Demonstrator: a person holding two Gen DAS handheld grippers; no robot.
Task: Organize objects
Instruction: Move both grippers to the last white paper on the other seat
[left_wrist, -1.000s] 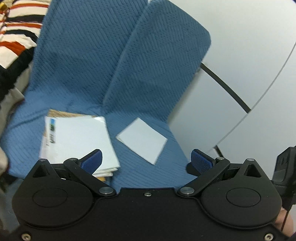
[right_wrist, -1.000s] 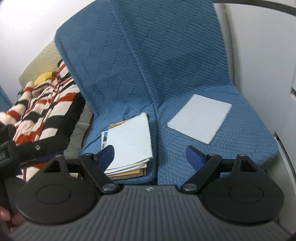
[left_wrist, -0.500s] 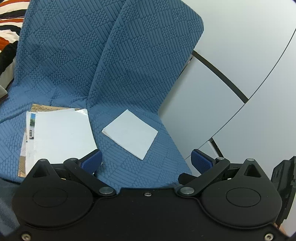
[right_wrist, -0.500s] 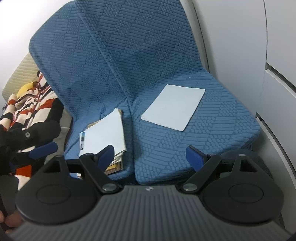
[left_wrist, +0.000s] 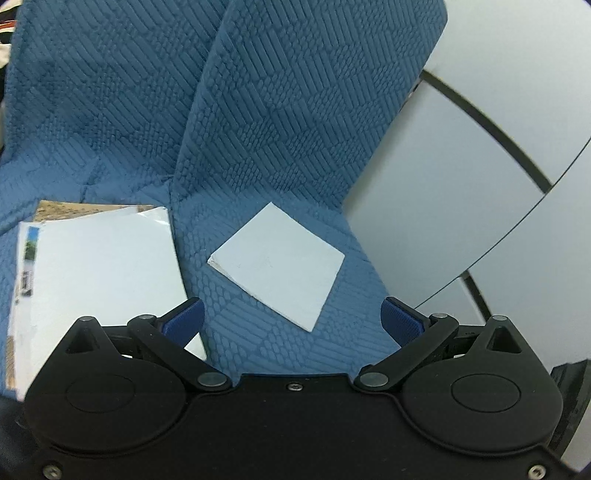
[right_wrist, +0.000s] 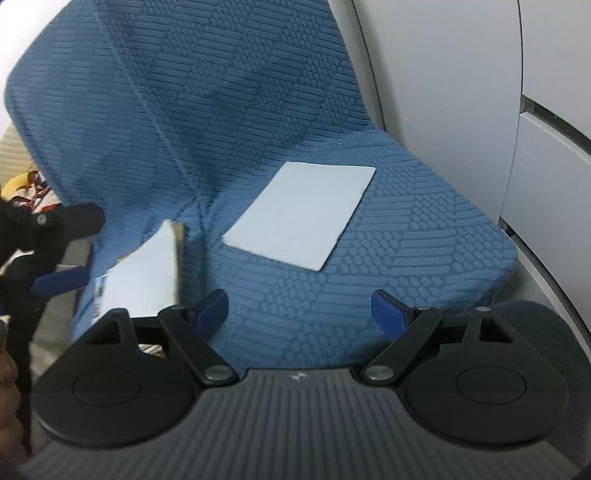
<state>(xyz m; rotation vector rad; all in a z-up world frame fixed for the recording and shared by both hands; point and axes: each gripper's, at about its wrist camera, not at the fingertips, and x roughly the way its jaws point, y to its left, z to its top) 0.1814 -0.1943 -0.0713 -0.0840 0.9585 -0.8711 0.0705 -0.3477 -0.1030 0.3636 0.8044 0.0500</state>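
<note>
Left gripper (left_wrist: 291, 319) and right gripper (right_wrist: 299, 308), both jaws wide, empty, above blue seat (right_wrist: 424, 236). White sheet (right_wrist: 301, 214) flat at seat cushion centre; paper stack (left_wrist: 96, 266) on neighbouring cushion, near dividing seam.

My jaws wear blue pads on black arms. The sofa cover (left_wrist: 280, 122) is blue, quilted in blocks of stripes and pebbled dots. A plain pale blue-white card (left_wrist: 279, 264) lies on it. The paper stack (left_wrist: 99, 266) is white on top, with tan edges and a small colour-printed strip. The wall panels (left_wrist: 461, 206) are pale grey with dark seams.
</note>
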